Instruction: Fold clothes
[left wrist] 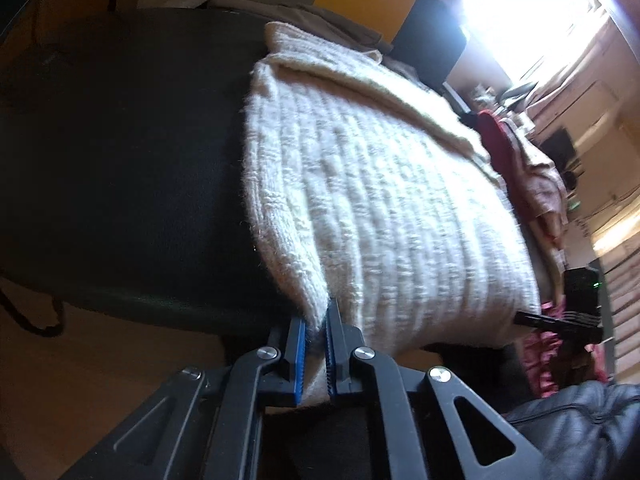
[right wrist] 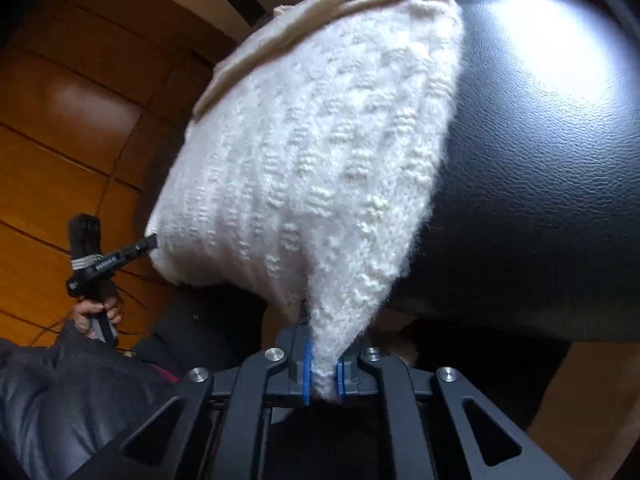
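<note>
Black leather surface [right wrist: 540, 160] fills the right of the right-wrist view, with wooden floor [right wrist: 60, 120] at left. Both the left gripper [left wrist: 316, 356] and right gripper [right wrist: 324, 372] are clenched on near corners of the cream knit sweater [left wrist: 380, 200], which lies on that surface. Likely mid-fold: next, carry both corners evenly toward the far edge at frame top.

You grip a fuzzy, chunky cream knit sweater [right wrist: 312, 152] lying on glossy, pebbled black leather [right wrist: 540, 168]; floor [right wrist: 60, 120] is polished wood.
</note>
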`<state>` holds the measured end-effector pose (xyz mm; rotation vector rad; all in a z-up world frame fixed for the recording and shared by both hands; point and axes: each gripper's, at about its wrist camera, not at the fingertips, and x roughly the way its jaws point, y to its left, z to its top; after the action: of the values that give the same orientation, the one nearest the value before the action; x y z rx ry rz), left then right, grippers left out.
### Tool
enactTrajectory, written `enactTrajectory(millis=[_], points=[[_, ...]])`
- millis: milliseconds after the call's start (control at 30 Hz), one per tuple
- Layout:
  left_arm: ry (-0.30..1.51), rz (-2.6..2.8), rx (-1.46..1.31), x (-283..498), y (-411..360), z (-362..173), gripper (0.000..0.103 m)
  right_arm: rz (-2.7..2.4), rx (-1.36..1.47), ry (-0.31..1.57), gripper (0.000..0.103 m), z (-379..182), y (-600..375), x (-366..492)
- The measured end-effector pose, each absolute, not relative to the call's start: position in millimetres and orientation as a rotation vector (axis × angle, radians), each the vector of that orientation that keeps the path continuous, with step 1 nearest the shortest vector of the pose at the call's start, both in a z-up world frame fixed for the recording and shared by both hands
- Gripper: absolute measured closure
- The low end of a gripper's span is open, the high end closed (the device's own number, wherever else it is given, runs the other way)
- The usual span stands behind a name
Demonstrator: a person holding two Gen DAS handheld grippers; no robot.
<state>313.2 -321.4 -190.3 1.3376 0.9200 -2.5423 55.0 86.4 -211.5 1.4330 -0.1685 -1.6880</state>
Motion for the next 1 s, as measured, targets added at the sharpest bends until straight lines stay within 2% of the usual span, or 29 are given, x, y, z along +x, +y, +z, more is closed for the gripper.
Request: enactTrajectory(millis=[133, 367, 667, 800, 933, 967, 1000], points=[[1.095, -2.666, 1.228, 319, -329, -172, 0.097, -1.684, 1.35, -0.252, 0.095, -187, 81, 51], [1.207, -2.84, 1.045, 293, -348, -130, 0.097, -1.642, 1.191, -0.432, 0.095, -143, 61, 26], [1.313, -2.844, 0.857, 187, -409, -113, 0.097, -1.699, 1.139, -0.568, 0.095, -126, 31, -79], [1.349, -2.735, 0.826, 119, -452, -130, 0.096, -1.773, 1.182, -0.671, 0.095, -145, 18, -154], [1.344, -2.555, 1.057, 65, -474, -190, 0.097, -1.812, 1.325, -0.699, 0.095, -185, 11, -200], [1.339, -2.54, 1.1, 60, -473, -204, 0.097, -1.804, 1.339, -0.716, 0.098, -196, 12, -204], [1.35, -2.56, 1.061, 64, -474, -206, 0.097, -1.793, 1.323, -0.746, 0.098, -203, 15, -204]])
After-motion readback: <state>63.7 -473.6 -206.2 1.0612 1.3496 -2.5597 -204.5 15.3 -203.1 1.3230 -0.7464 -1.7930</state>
